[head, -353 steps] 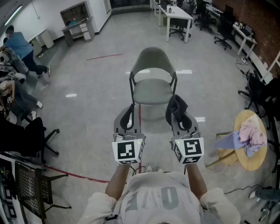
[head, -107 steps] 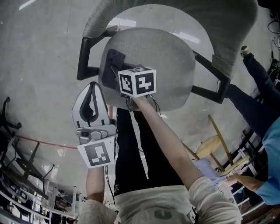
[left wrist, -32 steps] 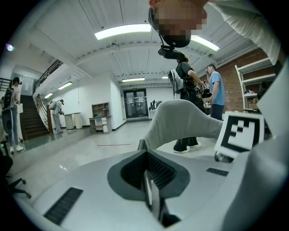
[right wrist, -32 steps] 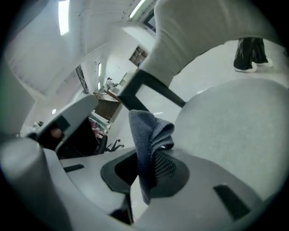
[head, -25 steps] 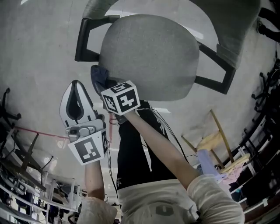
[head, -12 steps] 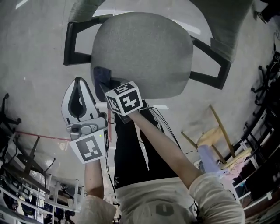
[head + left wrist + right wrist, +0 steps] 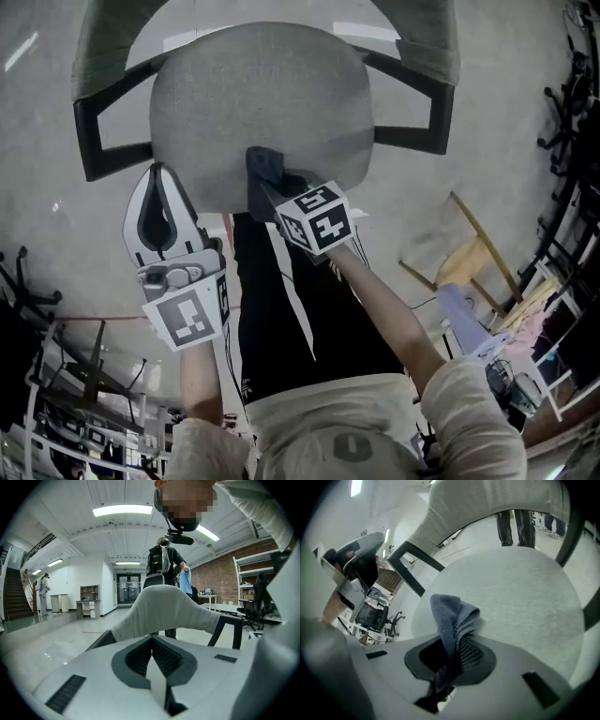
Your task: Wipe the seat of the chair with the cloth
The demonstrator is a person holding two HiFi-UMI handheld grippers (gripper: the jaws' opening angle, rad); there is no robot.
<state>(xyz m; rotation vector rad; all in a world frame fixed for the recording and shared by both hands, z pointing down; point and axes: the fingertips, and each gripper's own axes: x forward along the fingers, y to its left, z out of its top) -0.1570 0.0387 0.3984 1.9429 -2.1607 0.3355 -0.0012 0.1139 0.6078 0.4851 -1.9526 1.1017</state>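
The chair's round grey seat point(image 7: 272, 94) fills the upper head view, its grey backrest point(image 7: 103, 47) curving around the far side. My right gripper point(image 7: 270, 186) is shut on a dark blue cloth point(image 7: 264, 167) and presses it on the seat's near edge, about the middle. In the right gripper view the cloth point(image 7: 453, 618) stands bunched between the jaws of the right gripper point(image 7: 451, 654), against the seat point(image 7: 520, 597). My left gripper point(image 7: 157, 180) is shut and holds nothing, just off the seat's near left edge. The left gripper point(image 7: 151, 645) faces the backrest point(image 7: 164, 613).
Black arm frames point(image 7: 94, 141) flank the seat on both sides. A yellow wooden stool point(image 7: 469, 267) stands on the floor to the right. Metal racks point(image 7: 56, 412) sit at the lower left. People point(image 7: 165, 559) stand behind the chair.
My right gripper has slid the cloth rightward along the seat's near edge, from the left front corner to about the middle. The left gripper stays shut beside it.
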